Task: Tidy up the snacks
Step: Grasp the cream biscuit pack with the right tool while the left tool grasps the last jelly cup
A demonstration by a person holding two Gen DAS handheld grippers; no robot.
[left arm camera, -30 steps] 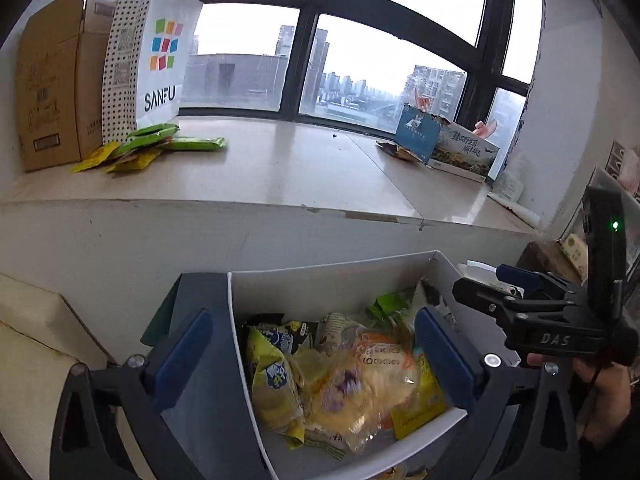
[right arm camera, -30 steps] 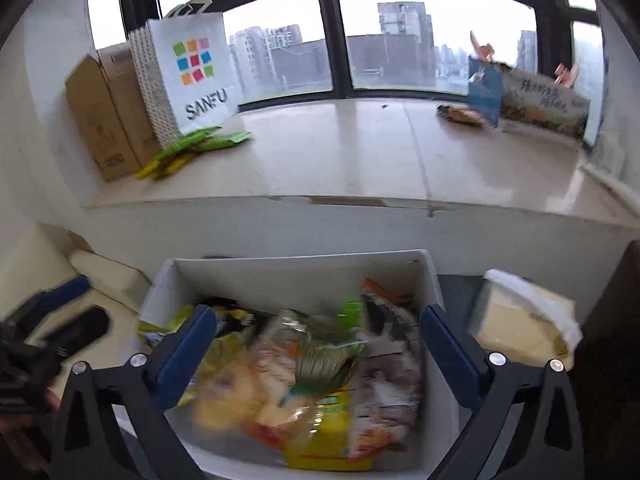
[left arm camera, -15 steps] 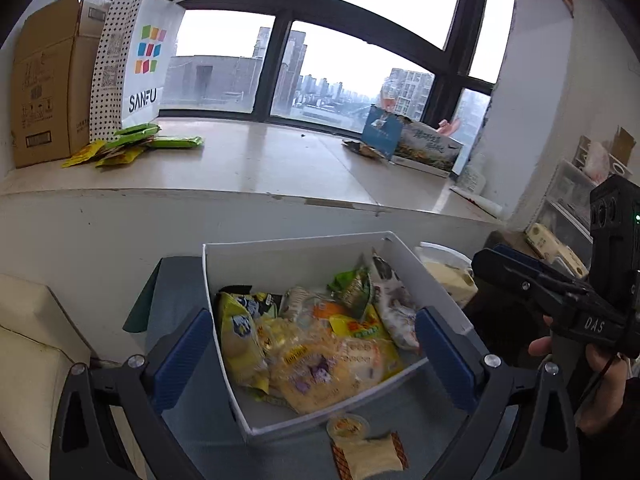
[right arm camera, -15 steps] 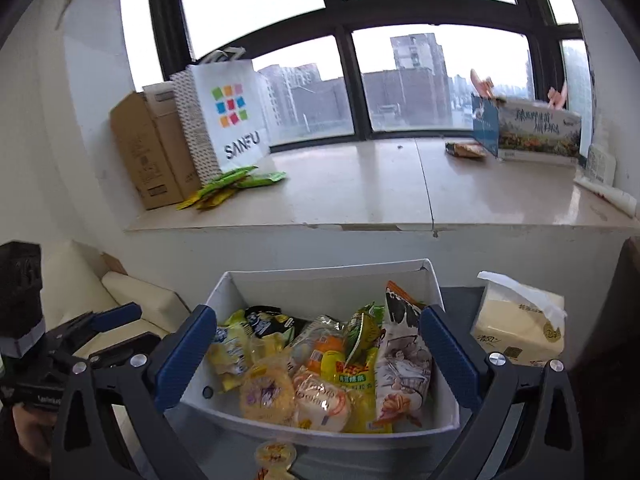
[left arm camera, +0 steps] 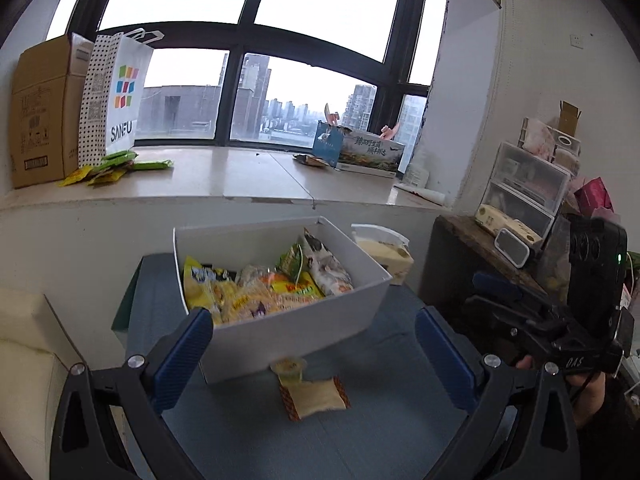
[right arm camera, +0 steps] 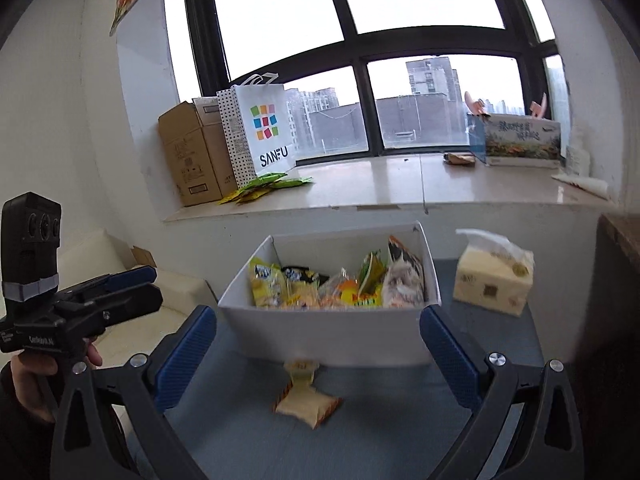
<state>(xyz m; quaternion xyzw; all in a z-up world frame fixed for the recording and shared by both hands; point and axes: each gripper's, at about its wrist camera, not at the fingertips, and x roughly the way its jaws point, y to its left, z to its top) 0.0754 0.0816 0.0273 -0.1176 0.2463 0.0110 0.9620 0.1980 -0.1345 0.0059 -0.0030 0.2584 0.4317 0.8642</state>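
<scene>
Blue-grey tabletop [left arm camera: 380,440] below a stone windowsill [left arm camera: 240,176], white snack box [left arm camera: 304,332] full of packets, wafer packet [left arm camera: 316,398] and jelly cup [left arm camera: 289,367] just before it, left gripper [left arm camera: 314,344] and right gripper [right arm camera: 318,346] both spread wide, empty.

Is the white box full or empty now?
Nearly full: the white box holds many snack packets. One packet lies outside on the table.

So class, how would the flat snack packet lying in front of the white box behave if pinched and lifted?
The snack packet looks like a thin, puffy wrapper, so probably light and floppy. Its glossy film may slip. Lying flat on the blue table, it shouldn't roll.
</scene>
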